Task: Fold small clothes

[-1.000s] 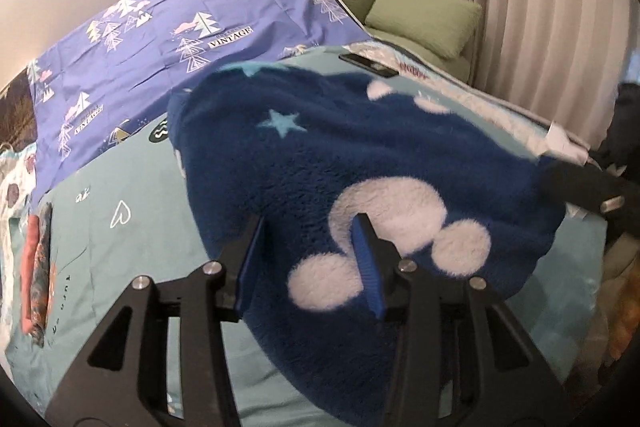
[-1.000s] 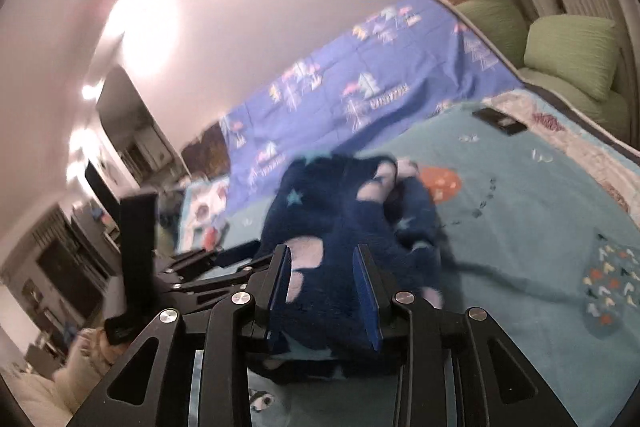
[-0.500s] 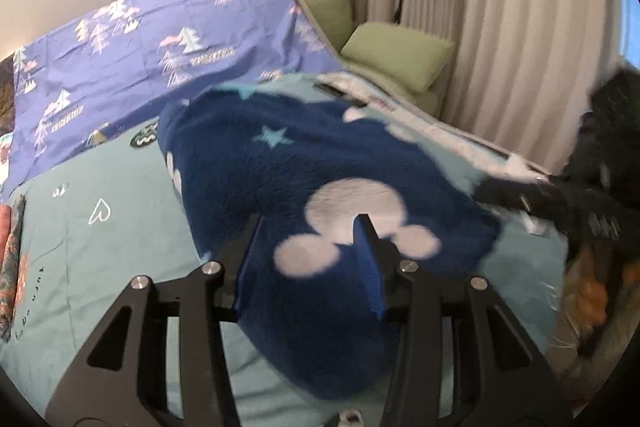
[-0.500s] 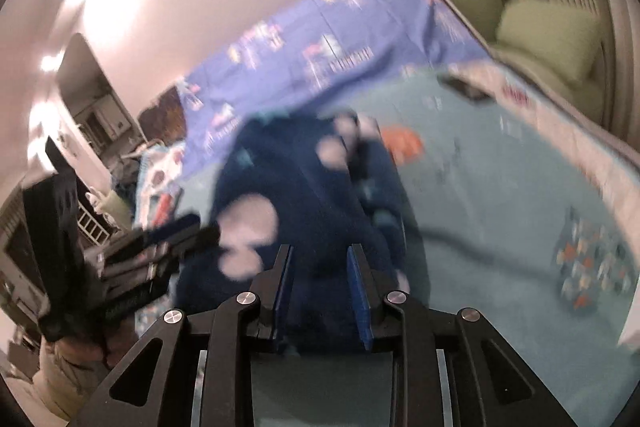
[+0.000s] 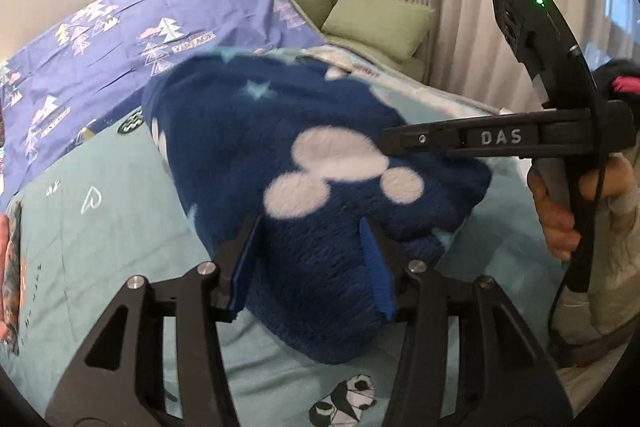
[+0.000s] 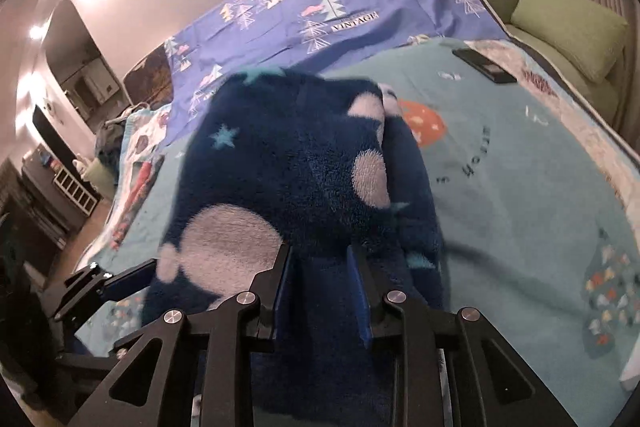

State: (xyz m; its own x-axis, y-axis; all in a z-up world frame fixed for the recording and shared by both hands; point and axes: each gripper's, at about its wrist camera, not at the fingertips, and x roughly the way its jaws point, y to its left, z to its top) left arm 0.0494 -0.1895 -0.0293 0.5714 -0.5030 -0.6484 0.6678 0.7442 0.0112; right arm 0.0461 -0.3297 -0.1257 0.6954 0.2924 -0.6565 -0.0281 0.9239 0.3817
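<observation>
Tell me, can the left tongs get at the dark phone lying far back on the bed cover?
Probably not directly. The left tongs look shut on the fleece garment, whose bulk lies between them and the phone.

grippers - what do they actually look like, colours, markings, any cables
Both the left gripper and right gripper are matte black angular frames with triangular cut-outs, silver screw heads and blue finger pads. Seen from the left wrist, the right one's side bar reads DAS, a black module above it shows a green light, and a black cable hangs from its handle.
</observation>
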